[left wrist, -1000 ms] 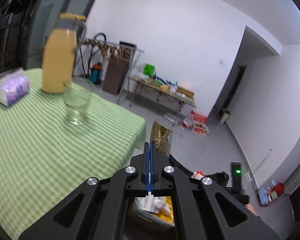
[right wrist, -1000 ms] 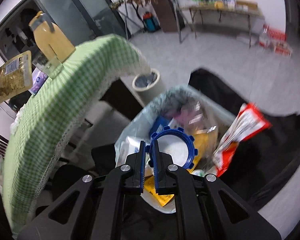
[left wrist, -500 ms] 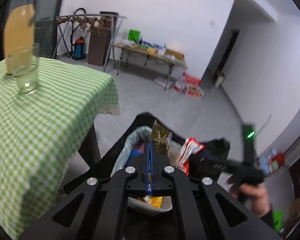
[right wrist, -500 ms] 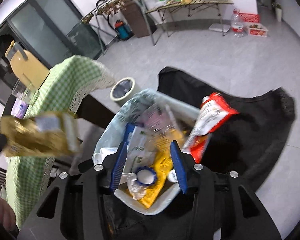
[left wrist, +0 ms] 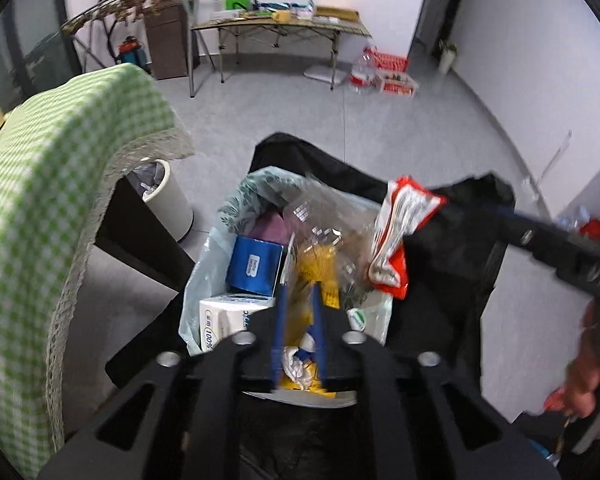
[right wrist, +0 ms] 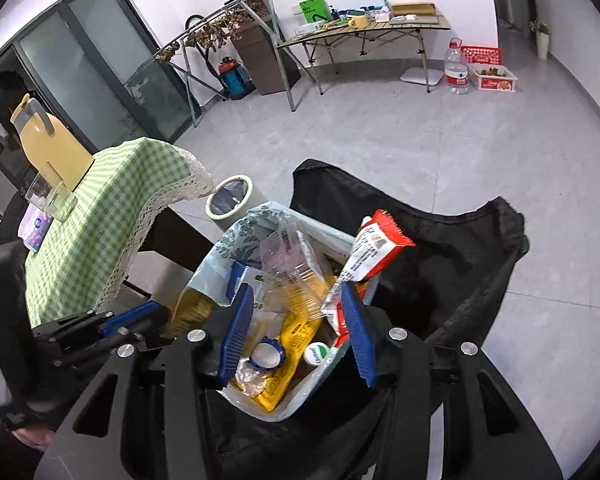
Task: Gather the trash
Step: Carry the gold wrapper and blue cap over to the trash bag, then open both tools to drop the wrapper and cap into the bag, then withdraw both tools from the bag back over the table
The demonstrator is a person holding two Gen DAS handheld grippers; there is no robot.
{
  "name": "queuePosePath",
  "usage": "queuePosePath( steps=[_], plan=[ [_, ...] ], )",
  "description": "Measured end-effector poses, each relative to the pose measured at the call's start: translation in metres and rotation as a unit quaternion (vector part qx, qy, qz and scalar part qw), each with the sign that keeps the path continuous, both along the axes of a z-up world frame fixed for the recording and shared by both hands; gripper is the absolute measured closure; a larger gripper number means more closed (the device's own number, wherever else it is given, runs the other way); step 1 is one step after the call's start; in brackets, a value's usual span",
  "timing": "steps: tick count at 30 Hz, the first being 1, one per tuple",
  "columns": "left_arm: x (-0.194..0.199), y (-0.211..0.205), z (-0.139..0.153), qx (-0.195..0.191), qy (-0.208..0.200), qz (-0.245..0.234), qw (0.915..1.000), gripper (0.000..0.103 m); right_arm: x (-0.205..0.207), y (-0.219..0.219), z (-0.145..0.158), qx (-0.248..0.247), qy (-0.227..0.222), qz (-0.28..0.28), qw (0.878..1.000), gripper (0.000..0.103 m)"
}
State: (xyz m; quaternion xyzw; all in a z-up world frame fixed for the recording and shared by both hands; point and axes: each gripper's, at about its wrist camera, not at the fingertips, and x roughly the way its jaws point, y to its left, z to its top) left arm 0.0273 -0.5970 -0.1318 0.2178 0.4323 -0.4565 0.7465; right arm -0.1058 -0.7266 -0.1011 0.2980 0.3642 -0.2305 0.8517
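Grey tiled floor, white walls, one folding table [right wrist: 364,26] at the far wall, one green-checked bench [right wrist: 112,216] beside one lined trash bin [right wrist: 236,240] crammed with wrappers and boxes. Poking from the bin's far rim, one red snack wrapper [right wrist: 374,246], long axis slanting upward. Above the bin, left tool [left wrist: 299,312] opening, nothing gripped; right tool [right wrist: 296,330] open, empty.

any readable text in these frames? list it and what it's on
"100%", running sideways: white box in the bin bag.
"Cutted", roughly; small and uncertain: white-green cap in the bag.
Too blurred or small: blue box label, red wrapper, yellow packet, water bottle, red crate, green box.
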Motion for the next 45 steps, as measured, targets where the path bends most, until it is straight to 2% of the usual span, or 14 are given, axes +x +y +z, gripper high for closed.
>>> queuePosePath(
  steps=[1, 2, 9, 11, 14, 15, 17, 20, 26, 33, 41, 45],
  plan=[
    [-0.001, -0.002, -0.001, 0.0, -0.003, -0.006, 1.0, 0.068, -0.001, -0.001, 0.0, -0.001, 0.001, -0.001, 1.0, 0.058],
    [-0.003, -0.001, -0.002, -0.003, -0.007, -0.01, 0.9999, 0.058, -0.003, -0.002, 0.0, -0.001, 0.001, -0.003, 1.0, 0.058],
    [0.005, 0.013, 0.013, -0.022, -0.006, 0.007, 0.9997, 0.056, -0.004, 0.0, -0.002, 0.003, 0.006, 0.001, 1.0, 0.058],
    [0.008, 0.019, 0.021, -0.027, -0.016, 0.014, 0.9994, 0.053, -0.005, 0.002, -0.002, -0.001, 0.007, 0.0, 1.0, 0.058],
    [0.012, 0.025, 0.032, -0.033, -0.026, 0.02, 0.9989, 0.049, -0.006, 0.003, 0.0, -0.004, 0.011, -0.001, 1.0, 0.053],
    [0.015, 0.028, 0.037, -0.036, -0.025, 0.024, 0.9987, 0.047, -0.006, 0.005, 0.001, -0.009, 0.014, -0.001, 1.0, 0.052],
    [0.021, 0.037, 0.051, -0.053, -0.025, 0.036, 0.9977, 0.034, -0.008, 0.009, 0.006, -0.033, 0.03, -0.004, 0.999, 0.05],
    [0.028, 0.053, 0.075, -0.087, -0.046, 0.06, 0.9933, 0.025, -0.014, 0.015, 0.016, -0.073, 0.049, -0.016, 0.996, 0.046],
    [0.045, 0.115, 0.144, -0.157, -0.098, 0.101, 0.9776, 0.011, -0.032, 0.014, 0.05, -0.098, 0.038, -0.043, 0.994, 0.043],
    [0.052, 0.201, 0.21, -0.21, -0.158, 0.151, 0.9531, 0.007, -0.038, 0.032, 0.103, -0.144, 0.011, -0.057, 0.988, 0.038],
    [0.045, 0.285, 0.261, -0.227, -0.234, 0.186, 0.9268, 0.007, -0.01, 0.075, 0.159, -0.194, -0.021, -0.017, 0.981, 0.037],
    [0.047, 0.331, 0.275, -0.233, -0.262, 0.206, 0.9135, 0.007, 0.008, 0.109, 0.192, -0.23, -0.053, 0.013, 0.972, 0.031]
  ],
)
